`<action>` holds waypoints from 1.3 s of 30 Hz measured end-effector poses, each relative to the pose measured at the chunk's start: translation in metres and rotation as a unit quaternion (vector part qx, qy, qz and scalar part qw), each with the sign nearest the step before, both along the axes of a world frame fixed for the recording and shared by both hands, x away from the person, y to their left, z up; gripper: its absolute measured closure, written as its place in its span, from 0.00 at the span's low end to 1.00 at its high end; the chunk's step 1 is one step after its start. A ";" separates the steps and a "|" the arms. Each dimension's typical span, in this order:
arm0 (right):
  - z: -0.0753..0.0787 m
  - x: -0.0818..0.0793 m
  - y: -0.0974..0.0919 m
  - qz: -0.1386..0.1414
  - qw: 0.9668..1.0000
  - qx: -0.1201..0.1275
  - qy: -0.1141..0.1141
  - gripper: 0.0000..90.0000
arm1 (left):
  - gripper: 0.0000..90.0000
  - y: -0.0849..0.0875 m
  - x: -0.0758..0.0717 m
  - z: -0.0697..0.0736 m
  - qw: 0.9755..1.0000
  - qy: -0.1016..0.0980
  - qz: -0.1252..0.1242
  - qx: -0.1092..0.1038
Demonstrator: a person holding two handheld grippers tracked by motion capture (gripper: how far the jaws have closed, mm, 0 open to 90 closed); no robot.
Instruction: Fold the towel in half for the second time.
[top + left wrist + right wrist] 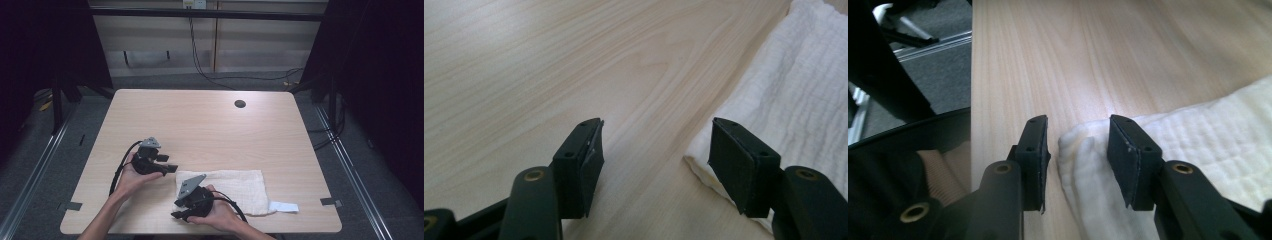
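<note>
One white cloth (235, 189) lies flat near the tabletop's (200, 120) front edge, toward the right front corner, its long axis parallel to that edge; one small white label (284, 206) projects from its right end. Two claws are present. The left claw (656, 155) stands wide and empty beside the cloth's left end. The right claw (1078, 155), half-closed, straddles a raised fold at the cloth's corner, pads not visibly pressing.
</note>
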State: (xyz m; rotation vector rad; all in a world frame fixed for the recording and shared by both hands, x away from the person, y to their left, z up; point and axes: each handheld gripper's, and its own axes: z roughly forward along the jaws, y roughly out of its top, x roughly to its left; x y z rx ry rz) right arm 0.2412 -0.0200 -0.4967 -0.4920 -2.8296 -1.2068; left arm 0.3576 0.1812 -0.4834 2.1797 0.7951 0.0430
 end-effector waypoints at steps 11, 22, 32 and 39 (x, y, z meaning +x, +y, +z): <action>-0.005 -0.011 -0.003 -0.009 0.998 0.001 -0.068 0.83 | 0.42 -0.008 -0.003 -0.002 1.000 0.002 -0.008 0.012; -0.005 -0.004 -0.005 -0.030 0.999 0.007 -0.041 0.94 | 0.49 -0.016 -0.005 -0.005 0.999 0.016 -0.040 0.014; -0.005 -0.001 -0.006 -0.032 0.999 0.014 -0.024 0.94 | 0.52 -0.022 -0.005 -0.011 0.998 0.014 -0.059 0.032; -0.005 0.002 -0.007 -0.036 0.999 0.019 -0.006 0.94 | 0.57 -0.025 -0.009 -0.012 0.997 0.005 -0.074 0.034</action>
